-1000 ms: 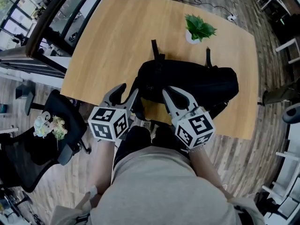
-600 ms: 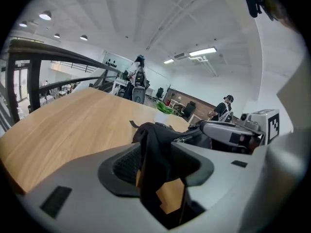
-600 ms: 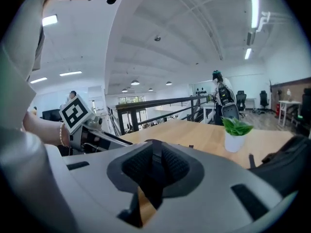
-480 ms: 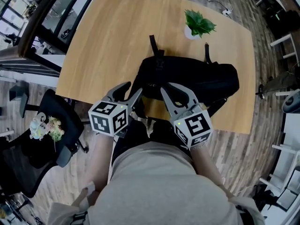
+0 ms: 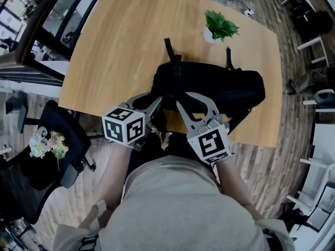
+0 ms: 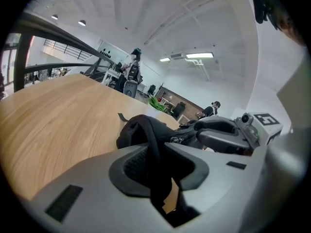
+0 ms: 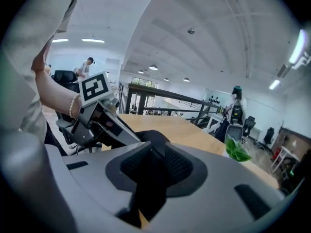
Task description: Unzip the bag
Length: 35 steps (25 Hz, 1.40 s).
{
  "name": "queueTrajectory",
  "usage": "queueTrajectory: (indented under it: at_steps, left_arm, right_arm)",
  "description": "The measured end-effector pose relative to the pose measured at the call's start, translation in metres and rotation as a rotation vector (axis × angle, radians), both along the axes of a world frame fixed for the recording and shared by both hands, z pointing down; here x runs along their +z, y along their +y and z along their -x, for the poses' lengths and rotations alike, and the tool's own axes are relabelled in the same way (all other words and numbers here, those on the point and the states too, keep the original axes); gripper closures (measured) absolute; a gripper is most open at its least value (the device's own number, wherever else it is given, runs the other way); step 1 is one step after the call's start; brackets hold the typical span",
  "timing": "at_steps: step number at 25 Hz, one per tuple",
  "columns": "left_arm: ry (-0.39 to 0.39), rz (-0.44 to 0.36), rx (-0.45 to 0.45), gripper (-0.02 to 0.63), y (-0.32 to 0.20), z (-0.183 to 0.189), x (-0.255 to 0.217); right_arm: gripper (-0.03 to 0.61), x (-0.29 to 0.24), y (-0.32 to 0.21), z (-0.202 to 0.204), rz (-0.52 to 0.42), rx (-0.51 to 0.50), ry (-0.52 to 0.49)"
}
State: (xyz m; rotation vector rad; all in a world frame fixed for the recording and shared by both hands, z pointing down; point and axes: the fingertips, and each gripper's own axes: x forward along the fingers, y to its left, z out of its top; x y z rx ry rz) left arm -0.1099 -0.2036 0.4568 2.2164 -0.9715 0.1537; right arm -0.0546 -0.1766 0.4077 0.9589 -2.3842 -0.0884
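Head view: a black bag (image 5: 209, 88) lies on its side on the wooden desk (image 5: 120, 46), close to the near edge, with two straps pointing towards the far side. Nothing of its inside shows. Beyond it a small white pot (image 5: 209, 37) holds a green plant (image 5: 220, 25). The left gripper (image 5: 154, 99) and the right gripper (image 5: 187, 99) both reach onto the bag's near edge, side by side and close together.

Left gripper view: a black strap (image 6: 153, 149) of the bag runs down between the jaws, which have just been closing and are clenched on it; a sliver of desk shows lower down in the gap. The body of the bag (image 6: 136, 130) rises just past the jaw tips, and metal zip pulls (image 6: 178, 140) sit on it beside the right gripper (image 6: 228, 135). The plant (image 6: 155, 103) stands well behind.

Right gripper view: black fabric of the bag (image 7: 151, 136) fills the gap between the ribbed pads (image 7: 180, 166), touching both. These jaws have just been opening, yet they are grasping that fold. The left gripper (image 7: 102, 123) lies just to the side, on the same bulge of bag. The plant (image 7: 238, 149) is far off across the desk (image 7: 194, 130).
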Motion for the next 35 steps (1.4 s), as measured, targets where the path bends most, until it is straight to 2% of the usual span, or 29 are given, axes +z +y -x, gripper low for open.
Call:
queueTrajectory:
  at_steps: [4, 10, 15, 23, 30, 35]
  left_arm:
    - [0.018, -0.005, -0.006, 0.531, 0.001, -0.002, -0.004]
    - [0.048, -0.013, -0.004, 0.541, 0.003, -0.005, -0.014]
    - [0.053, -0.022, -0.004, 0.541, 0.005, -0.005, -0.017]
    - [0.068, -0.017, -0.014, 0.543, 0.006, -0.005, -0.020]
    - [0.068, -0.010, -0.022, 0.543, 0.007, -0.004, -0.019]
    - [0.069, -0.009, -0.026, 0.543, 0.008, -0.005, -0.019]
  right_arm:
    - [0.491, 0.006, -0.001, 0.003, -0.049, -0.059, 0.106]
    - [0.472, 0.012, 0.000, 0.007, -0.171, -0.179, 0.289]
    - [0.453, 0.024, 0.002, 0.004, -0.308, -0.301, 0.495]
    - [0.410, 0.035, 0.000, 0.009, -0.540, -0.453, 0.754]
    - [0.384, 0.034, 0.002, 0.020, -0.714, -0.495, 0.838]
    - [0.430, 0.035, 0.009, 0.028, -0.781, -0.534, 0.842]
